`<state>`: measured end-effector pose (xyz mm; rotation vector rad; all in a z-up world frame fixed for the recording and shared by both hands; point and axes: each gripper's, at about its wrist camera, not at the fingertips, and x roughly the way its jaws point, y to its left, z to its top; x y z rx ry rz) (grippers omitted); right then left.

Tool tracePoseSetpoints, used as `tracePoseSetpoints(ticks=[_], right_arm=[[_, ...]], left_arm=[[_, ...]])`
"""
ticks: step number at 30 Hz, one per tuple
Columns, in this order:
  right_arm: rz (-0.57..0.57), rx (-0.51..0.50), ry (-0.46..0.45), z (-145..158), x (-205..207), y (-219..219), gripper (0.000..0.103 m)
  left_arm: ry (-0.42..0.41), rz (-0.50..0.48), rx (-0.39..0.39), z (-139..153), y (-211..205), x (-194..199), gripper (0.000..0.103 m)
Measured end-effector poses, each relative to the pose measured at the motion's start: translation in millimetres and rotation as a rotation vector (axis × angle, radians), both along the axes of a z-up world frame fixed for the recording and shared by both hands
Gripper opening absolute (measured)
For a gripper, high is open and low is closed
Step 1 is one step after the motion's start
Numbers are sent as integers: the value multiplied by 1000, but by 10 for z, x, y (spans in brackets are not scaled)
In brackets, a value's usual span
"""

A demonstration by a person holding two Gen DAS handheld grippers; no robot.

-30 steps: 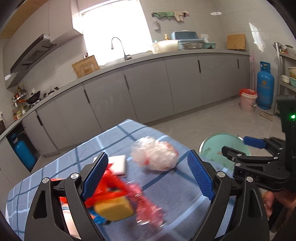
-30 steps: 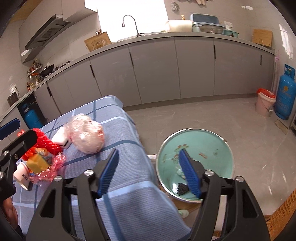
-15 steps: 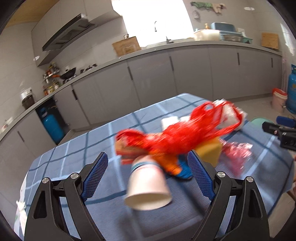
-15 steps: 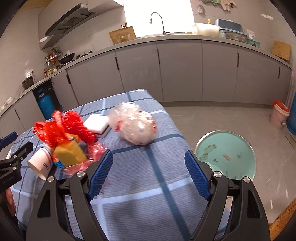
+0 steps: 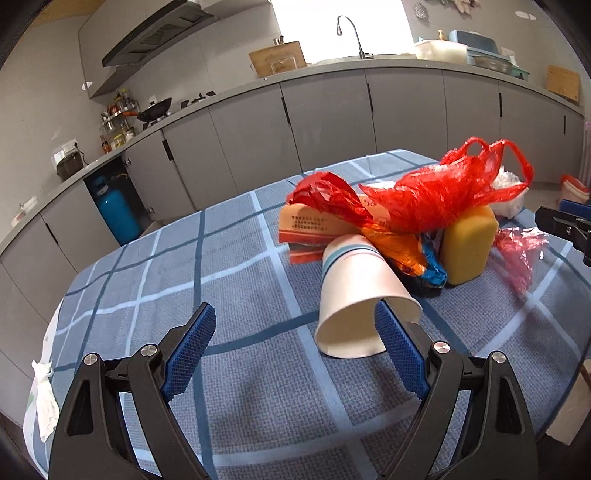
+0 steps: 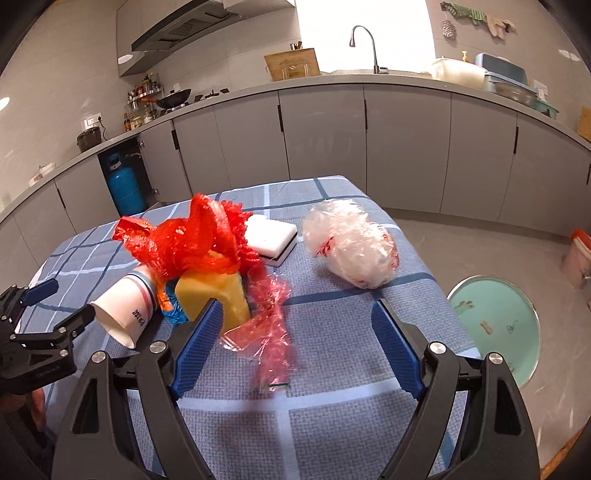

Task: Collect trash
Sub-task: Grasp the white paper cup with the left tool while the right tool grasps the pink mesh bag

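Trash pile sits mid-table on the blue checked cloth (image 5: 229, 280): paper cup (image 5: 354, 295) on its side, red plastic bag (image 5: 439, 192) over a yellow sponge (image 5: 467, 243). Left gripper (image 5: 291, 347) spread wide, empty, its right pad at the cup's rim. Right gripper (image 6: 295, 343) jaws have just been opening w/ only pink cellophane (image 6: 269, 332) lying between, not pinched.

We are in a home kitchen. A long grey counter (image 6: 332, 79) over grey cabinet doors (image 6: 321, 133) curves along the tiled wall, with a gooseneck tap (image 6: 365, 44) below a bright window (image 6: 364, 33). On the left we see a range hood (image 6: 184, 27), a black wok (image 6: 176, 96) on the hob and a rack of spice jars (image 6: 142, 92). A blue gas cylinder (image 6: 123, 186) stands in an open cabinet, and a wooden cutting board (image 6: 291, 64) leans by the sink.
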<state>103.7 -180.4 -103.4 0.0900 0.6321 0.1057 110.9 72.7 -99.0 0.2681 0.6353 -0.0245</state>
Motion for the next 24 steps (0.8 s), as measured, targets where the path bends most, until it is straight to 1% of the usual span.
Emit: tracePoseSetpoints(ticks=[5, 12, 14, 15, 16, 17, 18, 19, 20, 21, 22, 23, 24], right_arm=[[13, 4, 18, -65, 38, 18, 82], [30, 0, 39, -176, 112, 74, 82], [36, -3, 42, -202, 131, 93, 81], [40, -6, 45, -216, 140, 104, 81], [46, -11, 54, -242, 153, 118, 78], [53, -11, 62, -264, 168, 127, 71], [61, -9, 72, -291, 185, 136, 68], [66, -8, 79, -311, 195, 143, 62], [73, -9, 85, -332, 202, 155, 55], [79, -9, 89, -348, 208, 163, 51], [85, -8, 92, -357, 214, 172, 43], [91, -8, 96, -367, 221, 180, 36], [98, -6, 99, -374, 224, 185, 33]], left_arm=[[20, -8, 11, -118, -2, 60, 87], [15, -14, 38, -185, -21, 173, 85], [9, -19, 36, -187, -31, 180, 82], [11, -21, 38, -184, -46, 189, 76], [14, -24, 37, -186, -68, 187, 73], [16, -26, 32, -191, -76, 183, 71], [22, -30, 26, -199, -84, 176, 65], [28, -33, 20, -204, -90, 169, 60], [31, -34, 15, -210, -97, 164, 59], [34, -35, 10, -213, -99, 158, 54], [37, -38, 7, -214, -100, 153, 44], [41, -41, 5, -215, -104, 155, 39], [46, -45, 1, -215, -104, 153, 32]])
